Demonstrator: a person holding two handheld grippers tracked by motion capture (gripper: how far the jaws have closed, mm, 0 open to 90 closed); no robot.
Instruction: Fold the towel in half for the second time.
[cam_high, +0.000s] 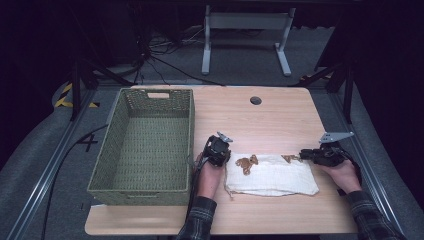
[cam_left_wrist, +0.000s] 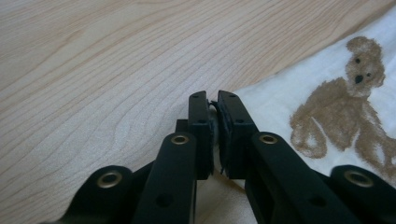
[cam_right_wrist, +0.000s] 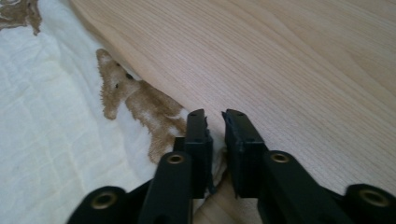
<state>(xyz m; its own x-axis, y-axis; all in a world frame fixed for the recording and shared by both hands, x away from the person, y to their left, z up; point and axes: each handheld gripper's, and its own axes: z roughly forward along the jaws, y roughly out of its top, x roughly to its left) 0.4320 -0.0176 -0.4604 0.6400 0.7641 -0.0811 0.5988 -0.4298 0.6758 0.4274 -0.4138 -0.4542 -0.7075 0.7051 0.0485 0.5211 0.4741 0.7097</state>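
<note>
High view: folded cloth (cam_high: 272, 175) lies lengthwise between left gripper (cam_high: 223, 152) and right gripper (cam_high: 303, 155), each pinched nearly closed on a far corner.

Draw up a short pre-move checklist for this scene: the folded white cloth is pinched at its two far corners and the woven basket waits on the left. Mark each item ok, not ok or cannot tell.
1. Left tool closed on its corner of the cloth: ok, fabric sits pinched between the jaws.
2. Right tool closed on the opposite corner: ok, jaws nearly together with cloth edge between them.
3. Cloth lying flat, folded, with no tangles: ok.
4. Basket free to receive the cloth: ok, nothing seen inside.
5. Path between cloth and basket free of obstacles: ok, bare table.
6. Grip firm enough to survive a lift: cannot tell.
</note>
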